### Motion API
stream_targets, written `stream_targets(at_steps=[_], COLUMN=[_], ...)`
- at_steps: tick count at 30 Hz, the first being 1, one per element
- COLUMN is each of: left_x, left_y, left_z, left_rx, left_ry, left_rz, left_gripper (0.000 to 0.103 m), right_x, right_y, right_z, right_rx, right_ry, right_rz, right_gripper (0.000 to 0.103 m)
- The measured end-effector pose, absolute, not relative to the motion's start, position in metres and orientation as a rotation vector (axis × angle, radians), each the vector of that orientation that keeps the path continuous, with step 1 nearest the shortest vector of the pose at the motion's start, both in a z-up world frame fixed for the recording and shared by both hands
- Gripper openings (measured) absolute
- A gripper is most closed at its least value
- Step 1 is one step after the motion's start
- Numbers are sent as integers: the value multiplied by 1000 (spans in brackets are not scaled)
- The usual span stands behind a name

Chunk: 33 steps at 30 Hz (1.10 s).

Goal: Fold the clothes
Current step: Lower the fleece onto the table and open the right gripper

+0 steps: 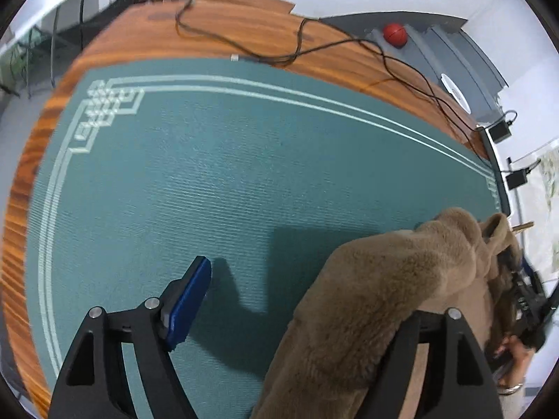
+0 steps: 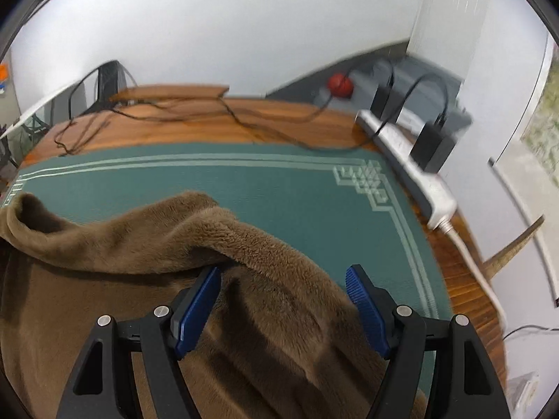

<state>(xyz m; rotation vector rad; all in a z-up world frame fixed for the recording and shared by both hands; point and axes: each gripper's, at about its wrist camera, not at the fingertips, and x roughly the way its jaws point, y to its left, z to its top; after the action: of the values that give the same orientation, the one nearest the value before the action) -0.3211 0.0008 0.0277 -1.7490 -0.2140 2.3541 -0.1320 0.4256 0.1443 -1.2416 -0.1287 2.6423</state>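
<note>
The brown fleece garment (image 2: 244,279) lies rumpled on the green mat (image 2: 279,181), its raised fold running from the left edge of the right wrist view down toward the lower middle. The right gripper (image 2: 283,300) stands wide open over it, the cloth between its blue pads. In the left wrist view the garment (image 1: 377,296) fills the lower right and hides one finger of the left gripper (image 1: 300,296), so I cannot tell whether it grips.

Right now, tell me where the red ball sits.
The red ball lies beyond the far edge of the wooden table, on the grey floor by the white wall, upper right in both wrist views, near the black cables.
</note>
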Motion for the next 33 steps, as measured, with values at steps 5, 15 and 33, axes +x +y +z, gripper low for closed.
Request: stream_targets(at_steps=[5,15,33], left_x=[-305,-345,-216], left_y=[12,11,-45], left_z=[44,28,50], left_rx=[-1679,-1784,-1735], left_ry=[-92,-317,-387], left_rz=[2431,2312,2273], left_gripper=[80,80,83], right_x=[-119,-197,-34], right_y=[405,402,361], right_z=[160,120,154], right_rx=[-1129,-1461,-1428], right_ry=[-167,85,-94], right_rz=[2747,2689,2892], right_gripper=[76,76,76])
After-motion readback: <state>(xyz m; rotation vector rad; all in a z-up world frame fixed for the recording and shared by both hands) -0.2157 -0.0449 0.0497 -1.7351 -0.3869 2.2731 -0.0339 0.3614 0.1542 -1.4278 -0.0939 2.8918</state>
